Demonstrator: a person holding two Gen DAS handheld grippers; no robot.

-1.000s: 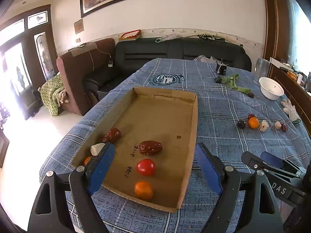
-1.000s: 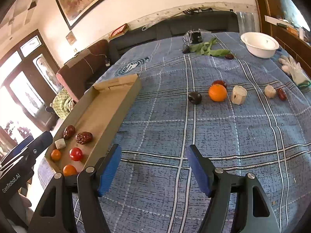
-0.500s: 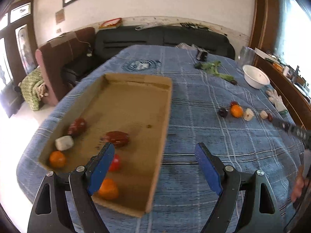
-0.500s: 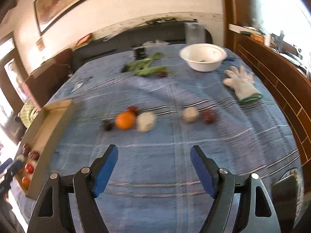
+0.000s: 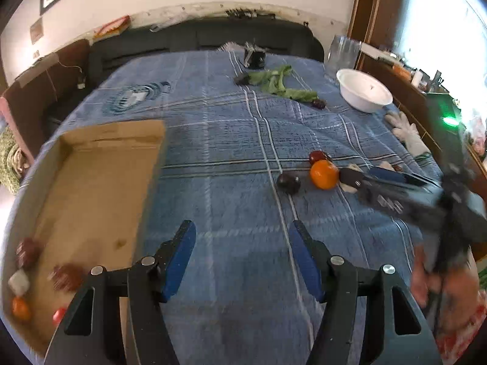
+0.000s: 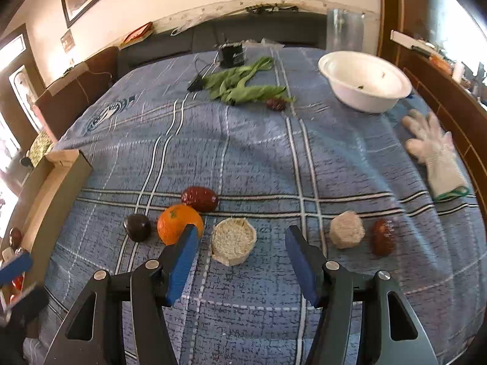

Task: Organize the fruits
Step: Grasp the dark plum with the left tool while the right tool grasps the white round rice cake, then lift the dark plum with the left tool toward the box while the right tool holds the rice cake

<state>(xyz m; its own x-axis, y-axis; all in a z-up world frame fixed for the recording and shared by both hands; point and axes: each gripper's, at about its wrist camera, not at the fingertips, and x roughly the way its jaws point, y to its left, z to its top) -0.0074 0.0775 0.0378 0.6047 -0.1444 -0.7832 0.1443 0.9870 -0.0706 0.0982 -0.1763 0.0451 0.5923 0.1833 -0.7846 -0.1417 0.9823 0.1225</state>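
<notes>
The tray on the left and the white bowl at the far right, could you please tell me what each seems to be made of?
The tray looks like plain brown corrugated cardboard: matte, with folded flap walls and raw edges. The white bowl is smooth and evenly white with a thin rolled rim; likely plastic or foam, though ceramic cannot be ruled out.

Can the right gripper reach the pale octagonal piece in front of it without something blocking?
Probably yes. The right gripper is open, and the pale octagonal piece lies between its fingers' line with bare cloth around it. The orange sits close beside the left finger and might get nudged.
</notes>
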